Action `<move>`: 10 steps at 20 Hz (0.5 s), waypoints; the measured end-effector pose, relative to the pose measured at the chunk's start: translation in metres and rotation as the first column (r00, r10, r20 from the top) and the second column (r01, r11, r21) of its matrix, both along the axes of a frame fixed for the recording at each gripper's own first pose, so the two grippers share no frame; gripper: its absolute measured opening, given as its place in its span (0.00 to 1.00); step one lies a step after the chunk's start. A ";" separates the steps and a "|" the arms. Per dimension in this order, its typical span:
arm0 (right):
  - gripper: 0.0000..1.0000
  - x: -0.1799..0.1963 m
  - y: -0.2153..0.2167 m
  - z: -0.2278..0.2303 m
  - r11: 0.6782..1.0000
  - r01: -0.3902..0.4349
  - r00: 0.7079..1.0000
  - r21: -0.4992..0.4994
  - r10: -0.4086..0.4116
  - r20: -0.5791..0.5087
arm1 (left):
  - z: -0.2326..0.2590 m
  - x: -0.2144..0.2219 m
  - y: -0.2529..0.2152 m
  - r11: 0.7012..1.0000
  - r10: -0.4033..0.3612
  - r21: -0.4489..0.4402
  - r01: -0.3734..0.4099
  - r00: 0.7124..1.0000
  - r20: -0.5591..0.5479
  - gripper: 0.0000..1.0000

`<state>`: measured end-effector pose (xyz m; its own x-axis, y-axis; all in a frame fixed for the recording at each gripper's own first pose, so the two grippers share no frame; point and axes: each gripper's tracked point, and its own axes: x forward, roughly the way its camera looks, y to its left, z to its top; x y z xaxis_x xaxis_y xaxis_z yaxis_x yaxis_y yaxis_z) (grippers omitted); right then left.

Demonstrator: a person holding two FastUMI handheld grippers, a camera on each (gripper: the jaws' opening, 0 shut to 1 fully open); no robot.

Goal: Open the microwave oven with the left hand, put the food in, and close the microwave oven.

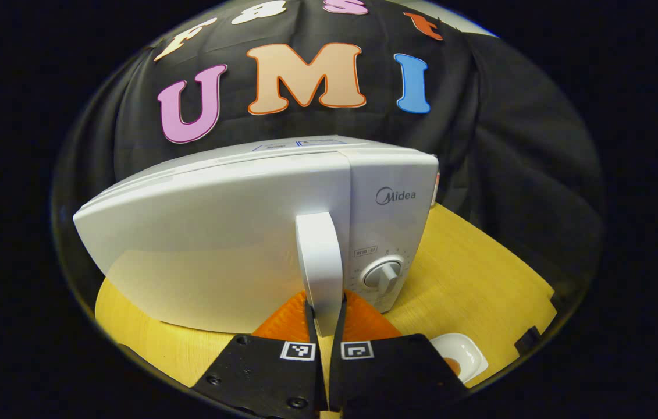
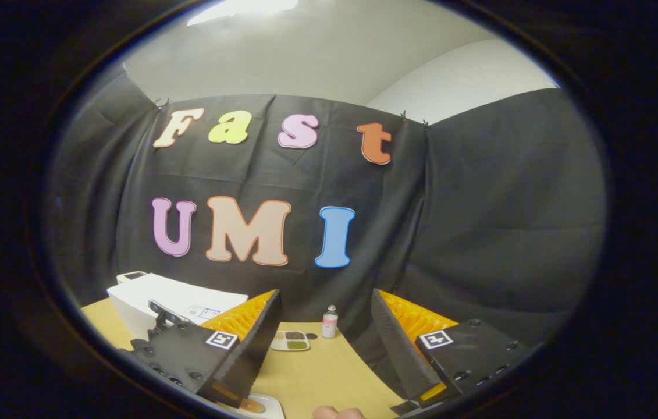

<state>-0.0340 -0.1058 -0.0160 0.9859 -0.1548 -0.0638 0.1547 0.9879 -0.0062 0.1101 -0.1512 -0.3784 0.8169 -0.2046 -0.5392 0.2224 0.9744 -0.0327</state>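
A white microwave [image 1: 235, 233] stands on the yellow wooden table [image 1: 468, 273], its door flush with the control panel and dial [image 1: 384, 273]. My left gripper [image 1: 326, 317] is shut on the lower end of the upright white door handle [image 1: 318, 256]. To the right of it lies a white dish with orange food [image 1: 461, 356]. In the right gripper view, my right gripper [image 2: 326, 349] hangs open above the table with nothing between its fingers. The dish of food [image 2: 262, 407] lies just below its left finger, and the microwave [image 2: 171, 299] sits far left.
A small white tray with dark and green fillings [image 2: 291, 340] and a small bottle [image 2: 330, 322] stand at the back of the table [image 2: 329, 372] near the black cloth wall. Part of a hand [image 2: 337, 413] shows at the bottom edge.
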 end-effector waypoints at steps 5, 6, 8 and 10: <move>0.97 0.005 0.000 -0.014 1.000 -0.004 1.000 0.031 0.004 -0.021 | 0.008 -0.045 0.008 0.998 -0.063 0.013 0.062 0.996 0.066 0.01; 0.97 0.008 0.005 -0.017 0.999 -0.014 0.999 0.049 0.016 -0.029 | 0.006 -0.050 0.010 0.998 -0.055 -0.005 0.056 0.998 0.036 0.00; 0.97 0.015 0.010 -0.015 0.998 -0.031 0.999 0.056 0.032 -0.026 | 0.006 -0.053 0.012 0.998 -0.058 -0.007 0.058 0.998 0.025 0.01; 0.97 0.017 0.018 -0.012 0.997 -0.050 0.999 0.055 0.051 -0.018 | 0.007 -0.063 0.015 0.998 -0.067 -0.005 0.067 0.998 0.014 0.01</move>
<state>-0.0167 -0.0876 -0.0281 0.9909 -0.1004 -0.0901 0.1048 0.9935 0.0450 0.0475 -0.1366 -0.3710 0.8089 -0.2616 -0.5266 0.2874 0.9572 -0.0340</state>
